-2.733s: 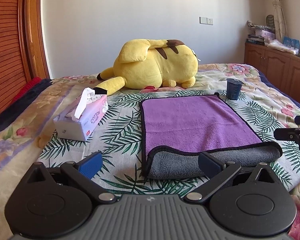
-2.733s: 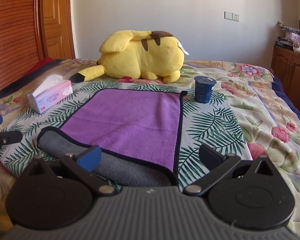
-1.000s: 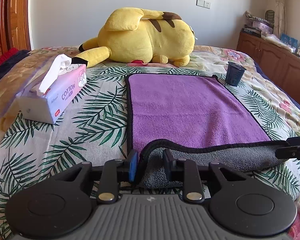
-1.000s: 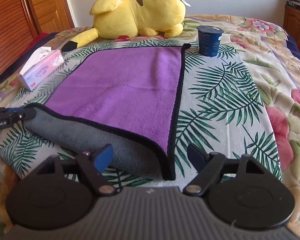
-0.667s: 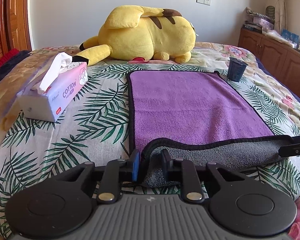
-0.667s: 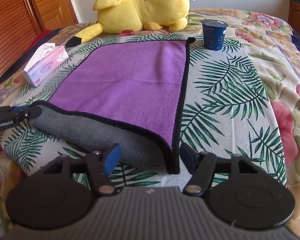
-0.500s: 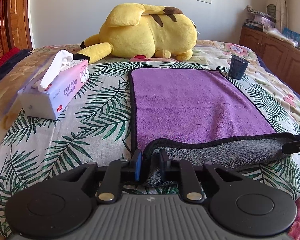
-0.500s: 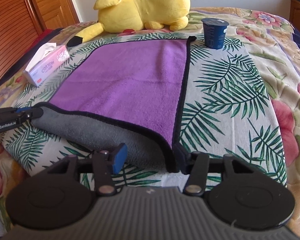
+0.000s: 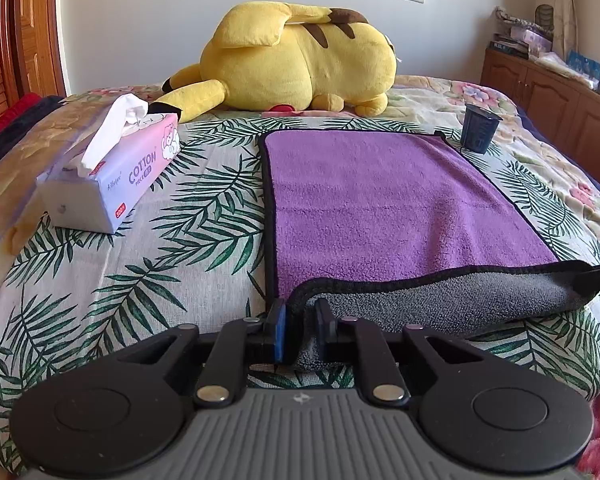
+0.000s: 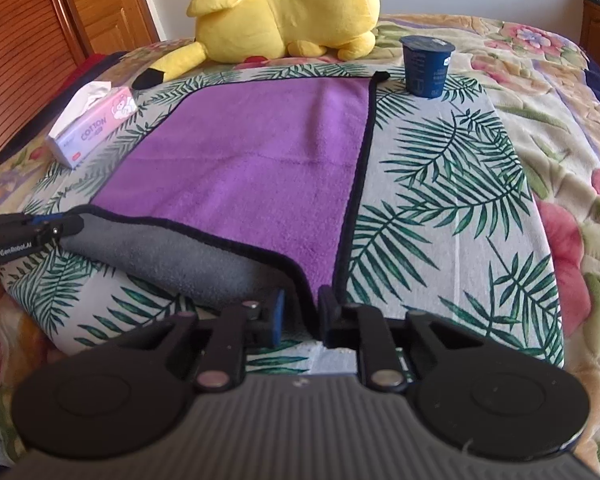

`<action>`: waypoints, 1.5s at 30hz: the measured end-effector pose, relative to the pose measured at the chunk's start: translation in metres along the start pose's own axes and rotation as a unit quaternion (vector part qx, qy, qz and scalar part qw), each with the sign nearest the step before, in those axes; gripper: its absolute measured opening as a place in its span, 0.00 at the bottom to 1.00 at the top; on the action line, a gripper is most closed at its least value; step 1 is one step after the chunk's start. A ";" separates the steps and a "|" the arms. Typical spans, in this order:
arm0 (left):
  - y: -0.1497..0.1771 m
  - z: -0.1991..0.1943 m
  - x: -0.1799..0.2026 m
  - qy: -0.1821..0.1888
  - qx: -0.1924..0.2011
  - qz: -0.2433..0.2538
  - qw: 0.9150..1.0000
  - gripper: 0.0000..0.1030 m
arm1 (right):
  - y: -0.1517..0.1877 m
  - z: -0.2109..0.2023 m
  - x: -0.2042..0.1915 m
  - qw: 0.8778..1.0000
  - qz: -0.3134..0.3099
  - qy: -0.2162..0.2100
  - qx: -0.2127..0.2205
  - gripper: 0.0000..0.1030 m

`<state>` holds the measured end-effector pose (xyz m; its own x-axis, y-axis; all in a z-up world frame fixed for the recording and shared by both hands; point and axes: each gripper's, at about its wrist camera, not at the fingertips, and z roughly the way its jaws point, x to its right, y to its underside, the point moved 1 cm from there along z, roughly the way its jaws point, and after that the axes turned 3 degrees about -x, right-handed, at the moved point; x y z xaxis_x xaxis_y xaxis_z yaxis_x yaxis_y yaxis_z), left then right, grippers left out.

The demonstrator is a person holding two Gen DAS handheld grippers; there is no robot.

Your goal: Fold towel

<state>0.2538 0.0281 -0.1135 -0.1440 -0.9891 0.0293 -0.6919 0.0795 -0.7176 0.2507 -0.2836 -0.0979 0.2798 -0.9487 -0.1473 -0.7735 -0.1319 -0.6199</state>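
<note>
A purple towel (image 9: 384,204) with a grey underside and black hem lies flat on the bed; it also shows in the right wrist view (image 10: 256,168). Its near edge is turned up, grey side (image 9: 440,300) showing. My left gripper (image 9: 300,330) is shut on the towel's near left corner. My right gripper (image 10: 302,314) is shut on the near right corner. Each gripper shows at the edge of the other's view: the right one (image 9: 598,276), the left one (image 10: 28,232).
A tissue box (image 9: 112,176) sits left of the towel. A yellow plush toy (image 9: 296,68) lies behind it. A dark blue cup (image 9: 478,128) stands by the towel's far right corner. Wooden cabinets (image 9: 552,92) stand on the right, a wooden door (image 10: 100,4) on the left.
Both grippers came down to the towel's near edge. The left shut on its corner about a second ago; the right has just shut on its corner. The near edge is lifted slightly.
</note>
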 end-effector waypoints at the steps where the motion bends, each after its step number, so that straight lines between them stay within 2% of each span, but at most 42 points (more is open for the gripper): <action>1: 0.000 0.000 -0.001 0.002 0.001 -0.002 1.000 0.00 | 0.000 -0.001 0.001 1.000 0.000 0.000 0.003 0.09; 25: -0.019 -0.025 0.005 0.012 0.046 -0.007 0.999 0.00 | -0.018 -0.015 0.004 0.997 -0.006 -0.006 0.079 0.08; 45: -0.060 -0.036 0.010 0.011 0.072 0.017 0.997 0.00 | -0.055 -0.021 0.000 0.990 -0.051 -0.007 0.131 0.06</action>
<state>0.2688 0.0178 -0.0453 -0.1819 -0.9831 0.0183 -0.5786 0.0920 -0.8104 0.2811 -0.2829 -0.0480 0.3581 -0.9300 -0.0828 -0.5668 -0.1461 -0.8108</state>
